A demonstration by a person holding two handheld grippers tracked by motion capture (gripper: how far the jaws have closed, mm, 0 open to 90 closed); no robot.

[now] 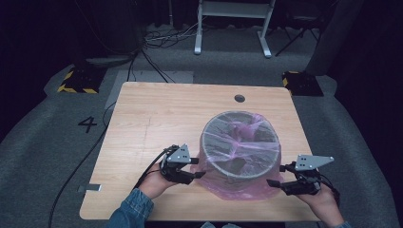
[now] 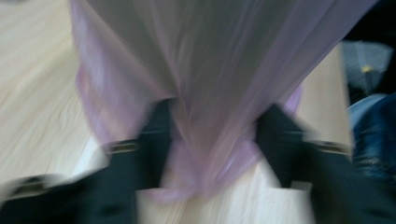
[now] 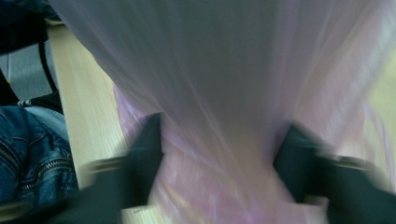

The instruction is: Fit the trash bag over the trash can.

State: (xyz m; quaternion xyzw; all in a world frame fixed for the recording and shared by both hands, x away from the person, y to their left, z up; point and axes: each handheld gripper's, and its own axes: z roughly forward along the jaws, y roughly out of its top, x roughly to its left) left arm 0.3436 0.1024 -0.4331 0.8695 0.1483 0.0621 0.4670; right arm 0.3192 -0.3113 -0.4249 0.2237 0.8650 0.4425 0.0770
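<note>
Pink bag (image 1: 237, 187) over the bin (image 1: 240, 142) bunches between both sets of jaws: left gripper (image 1: 198, 167) and right gripper (image 1: 276, 175) parted, film loose between them.

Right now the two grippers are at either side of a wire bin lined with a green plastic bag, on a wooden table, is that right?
Not quite: the bag is pink, not green, as the high view shows. The rest holds: the left gripper and right gripper sit at either side of the wire bin on the wooden table.
</note>
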